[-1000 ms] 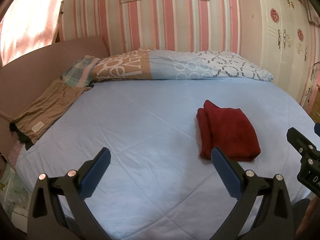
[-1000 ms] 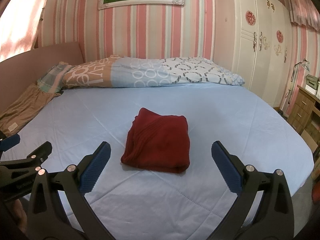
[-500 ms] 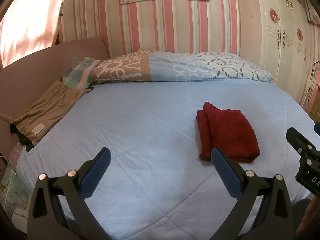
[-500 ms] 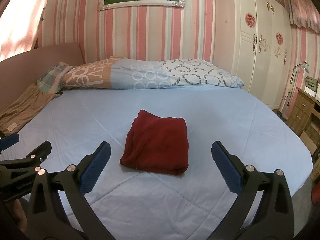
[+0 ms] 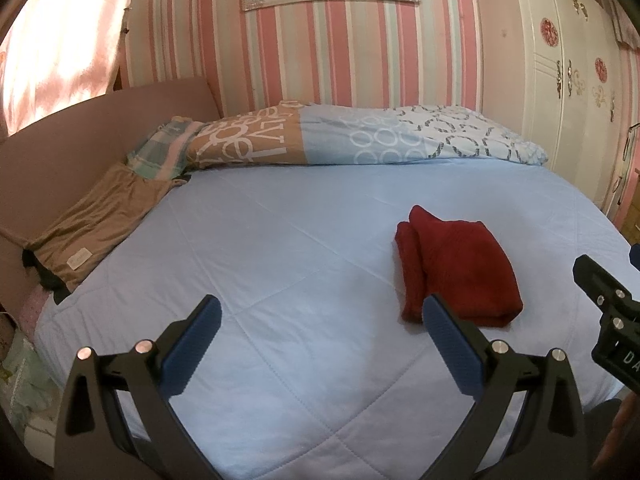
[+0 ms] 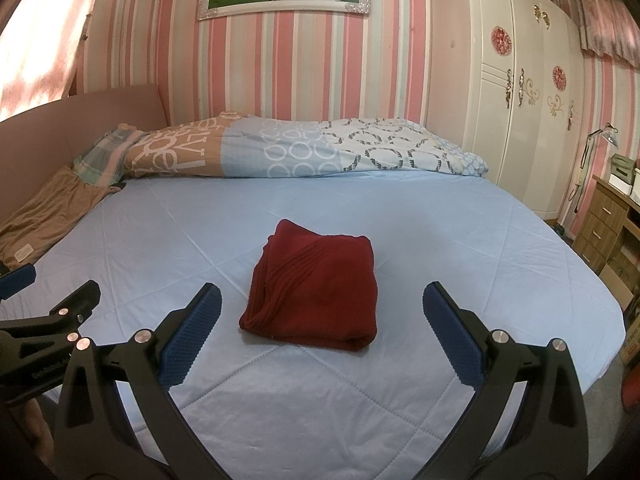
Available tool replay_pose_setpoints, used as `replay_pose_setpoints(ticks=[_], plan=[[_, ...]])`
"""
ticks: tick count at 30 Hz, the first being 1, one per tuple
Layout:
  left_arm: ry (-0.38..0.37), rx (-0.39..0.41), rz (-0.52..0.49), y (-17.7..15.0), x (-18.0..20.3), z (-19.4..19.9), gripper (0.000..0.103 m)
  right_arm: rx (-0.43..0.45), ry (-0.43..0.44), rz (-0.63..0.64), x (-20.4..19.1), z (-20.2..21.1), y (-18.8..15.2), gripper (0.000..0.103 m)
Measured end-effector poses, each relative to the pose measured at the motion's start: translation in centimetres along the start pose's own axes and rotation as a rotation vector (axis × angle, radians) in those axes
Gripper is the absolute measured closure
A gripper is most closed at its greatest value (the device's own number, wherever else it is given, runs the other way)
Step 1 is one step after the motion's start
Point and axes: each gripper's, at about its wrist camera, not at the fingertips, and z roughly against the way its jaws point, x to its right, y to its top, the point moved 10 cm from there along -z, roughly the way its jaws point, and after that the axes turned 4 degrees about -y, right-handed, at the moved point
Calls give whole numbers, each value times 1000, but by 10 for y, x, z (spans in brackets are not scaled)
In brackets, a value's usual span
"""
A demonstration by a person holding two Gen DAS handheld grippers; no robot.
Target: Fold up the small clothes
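A dark red garment (image 6: 316, 286) lies folded into a compact rectangle on the light blue bed cover (image 6: 440, 240). It also shows in the left wrist view (image 5: 458, 266), right of centre. My left gripper (image 5: 320, 344) is open and empty, held above the cover to the left of the garment. My right gripper (image 6: 322, 340) is open and empty, held just in front of the garment without touching it. Each gripper's edge shows in the other's view.
A patterned rolled duvet (image 6: 304, 148) and a checked pillow (image 5: 160, 152) lie along the far edge by the striped wall. A brown garment (image 5: 100, 224) lies at the left by the pink headboard (image 5: 80, 128). A white wardrobe (image 6: 520, 100) and wooden drawers (image 6: 608, 220) stand right.
Both grippers have drawn back and risen slightly from the bed; the garment looks a little farther away. Both stay open and the red garment has not moved.
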Motion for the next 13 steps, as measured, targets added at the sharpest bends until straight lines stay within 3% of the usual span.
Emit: replay_pose_setpoints(ticks=[13], plan=[[-11, -6, 11, 0, 0, -5, 2, -3, 1, 1, 0, -1, 0, 3]])
